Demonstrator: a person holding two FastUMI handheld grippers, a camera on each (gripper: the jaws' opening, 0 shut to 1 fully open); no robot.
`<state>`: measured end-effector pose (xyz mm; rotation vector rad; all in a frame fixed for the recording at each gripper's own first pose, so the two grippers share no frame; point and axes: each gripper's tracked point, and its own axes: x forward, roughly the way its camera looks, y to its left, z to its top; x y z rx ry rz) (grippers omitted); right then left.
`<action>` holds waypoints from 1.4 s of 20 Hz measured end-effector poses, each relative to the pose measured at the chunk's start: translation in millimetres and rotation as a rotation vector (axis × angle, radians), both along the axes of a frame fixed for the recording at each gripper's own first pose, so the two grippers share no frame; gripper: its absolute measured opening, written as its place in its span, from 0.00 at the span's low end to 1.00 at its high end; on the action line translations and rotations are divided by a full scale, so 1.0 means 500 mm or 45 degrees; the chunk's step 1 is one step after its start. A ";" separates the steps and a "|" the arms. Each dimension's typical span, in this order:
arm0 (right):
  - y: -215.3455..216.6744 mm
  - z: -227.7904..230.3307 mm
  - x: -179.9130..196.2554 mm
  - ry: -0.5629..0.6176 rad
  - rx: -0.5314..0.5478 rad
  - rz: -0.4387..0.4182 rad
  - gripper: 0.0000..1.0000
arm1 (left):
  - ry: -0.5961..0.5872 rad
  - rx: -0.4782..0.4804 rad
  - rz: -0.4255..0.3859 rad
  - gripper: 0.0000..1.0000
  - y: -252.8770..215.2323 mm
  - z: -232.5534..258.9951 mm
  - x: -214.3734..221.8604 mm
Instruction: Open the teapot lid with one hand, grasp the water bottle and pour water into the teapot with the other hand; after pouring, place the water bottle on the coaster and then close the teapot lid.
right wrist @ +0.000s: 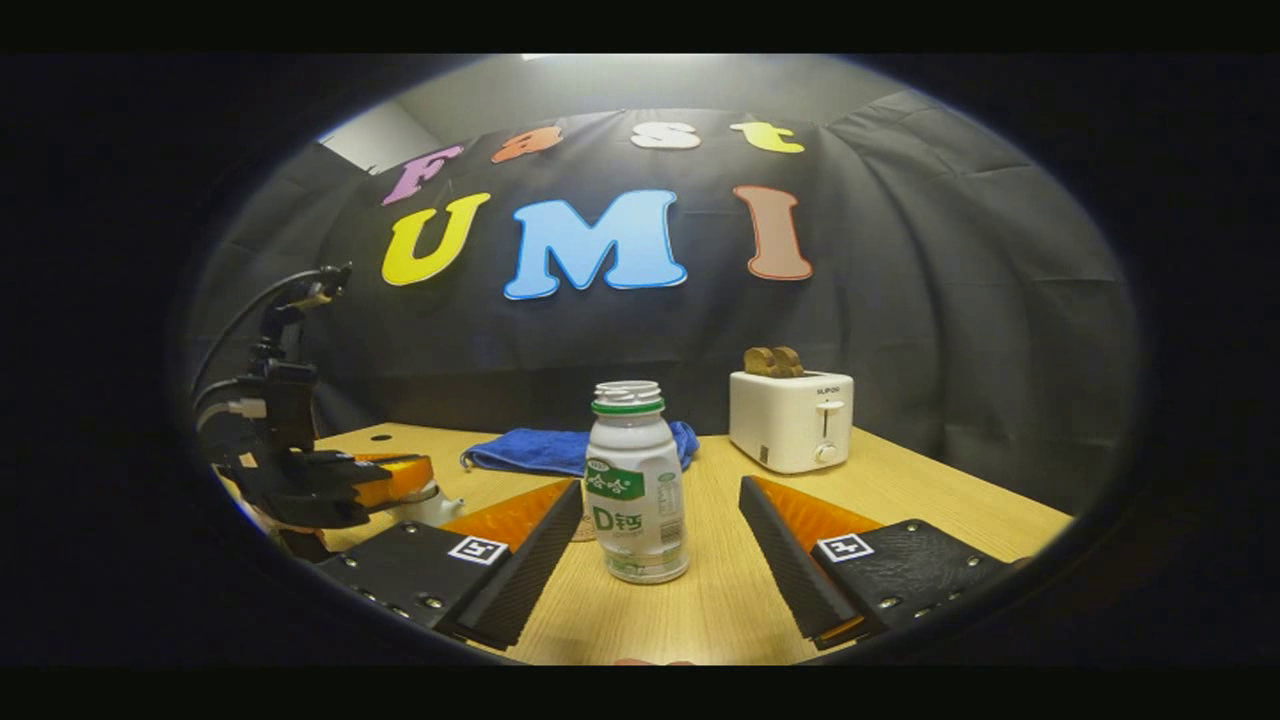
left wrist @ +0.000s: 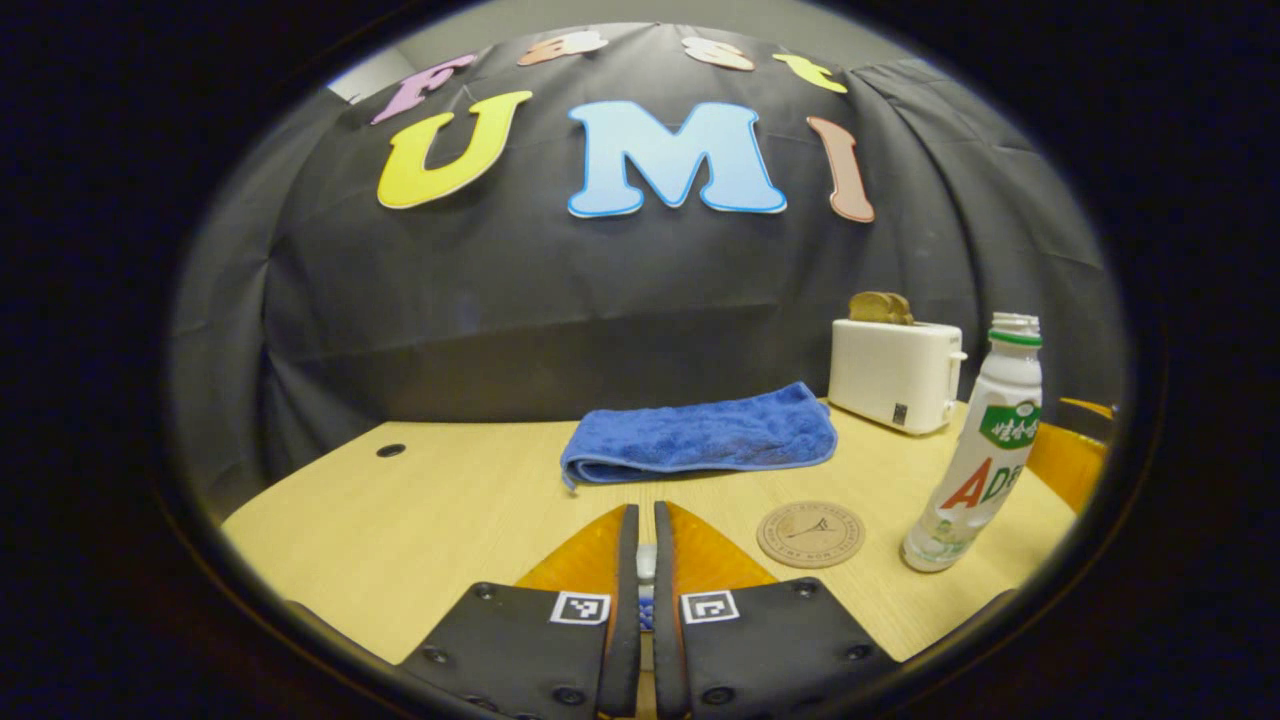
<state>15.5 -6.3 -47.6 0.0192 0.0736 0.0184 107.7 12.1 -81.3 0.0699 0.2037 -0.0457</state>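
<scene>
Right gripper view, hand-held gripper point(right wrist: 660, 545) straddling water bottle point(right wrist: 634, 480)

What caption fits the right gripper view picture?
Open claw lined up on the uncapped water bottle, toaster and blue towel behind.

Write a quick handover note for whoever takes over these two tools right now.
Left tool: shut on a small white piece, apparently the teapot lid knob, above the teapot. I can't tell whether the lid is lifted.
Right tool: open, with the water bottle upright and uncapped between its fingers, not gripped.
The coaster lies bare beside the bottle.
Nothing poured yet, as far as it shows.
Left to do: grasp the bottle, pour, set it on the coaster, close the lid.
</scene>
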 end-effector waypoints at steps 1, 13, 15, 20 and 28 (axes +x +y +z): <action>0.002 -0.002 0.002 0.002 0.000 0.004 0.96 | -0.010 -0.011 0.004 0.16 0.003 0.012 -0.003; 0.012 -0.036 0.026 0.051 -0.013 0.023 0.96 | -0.090 -0.159 0.119 0.12 0.127 0.100 -0.122; 0.014 -0.044 0.035 0.064 -0.027 0.019 0.96 | -0.093 -0.166 0.130 0.15 0.140 0.100 -0.138; 0.029 -0.060 0.053 0.090 -0.034 0.031 0.96 | -0.084 -0.181 0.129 0.15 0.153 0.084 -0.168; 0.032 -0.094 0.074 0.145 -0.100 0.004 0.75 | -0.093 -0.232 0.085 0.16 0.143 0.071 -0.199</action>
